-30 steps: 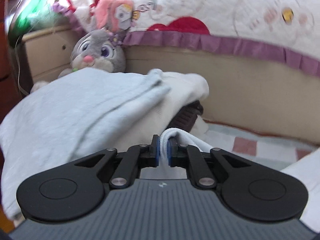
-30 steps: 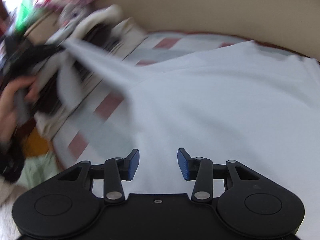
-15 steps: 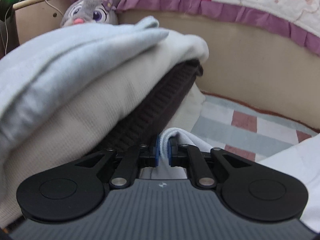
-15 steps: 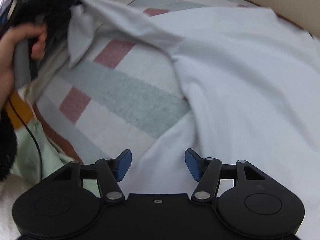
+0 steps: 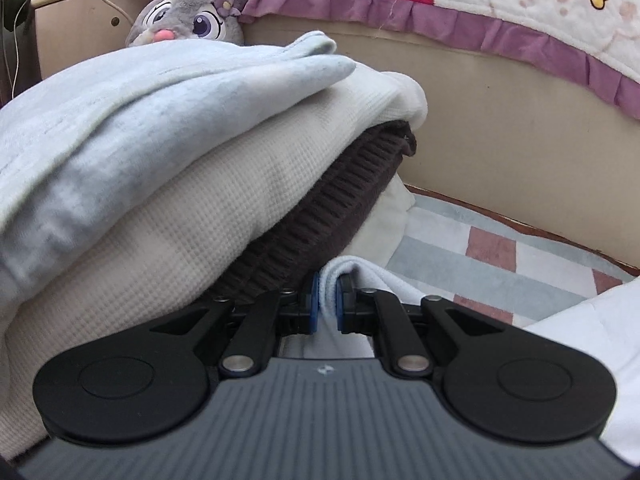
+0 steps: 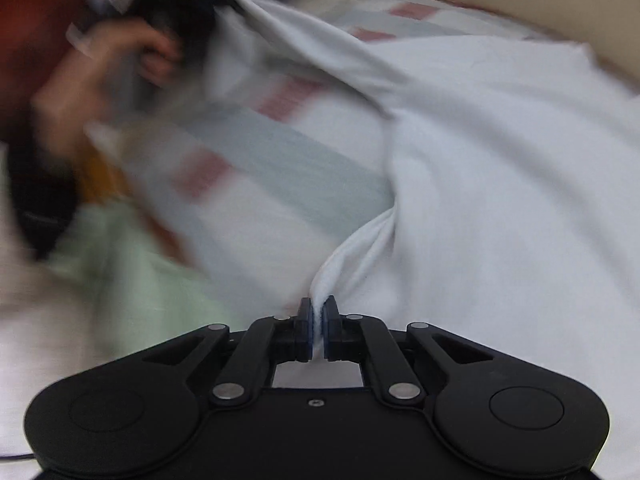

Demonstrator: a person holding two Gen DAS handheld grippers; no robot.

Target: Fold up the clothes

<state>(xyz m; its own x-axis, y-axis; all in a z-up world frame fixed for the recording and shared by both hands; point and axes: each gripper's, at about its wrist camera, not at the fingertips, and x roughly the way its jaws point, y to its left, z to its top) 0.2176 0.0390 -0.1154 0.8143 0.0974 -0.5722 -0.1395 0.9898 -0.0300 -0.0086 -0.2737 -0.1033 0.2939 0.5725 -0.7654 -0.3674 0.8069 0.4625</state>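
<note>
White cotton fills my view: the white T-shirt (image 6: pixel 500 152) lies spread on the striped bedsheet (image 6: pixel 280 148). My right gripper (image 6: pixel 318 320) is closing, its pads pinching a fold of the shirt's near edge. My left gripper (image 5: pixel 327 304) is pressed onto another bunch of the shirt, beside a stack of folded clothes (image 5: pixel 200 168) with a plush rabbit (image 5: pixel 188 20) behind it.

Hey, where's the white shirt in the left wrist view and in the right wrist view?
Left wrist: the white shirt lies low right, with a fold pinched in the left gripper at bottom centre.
Right wrist: it fills the right half; the right gripper, jaws closing, pinches its edge.
Shared landmark: the striped bedsheet.
</note>
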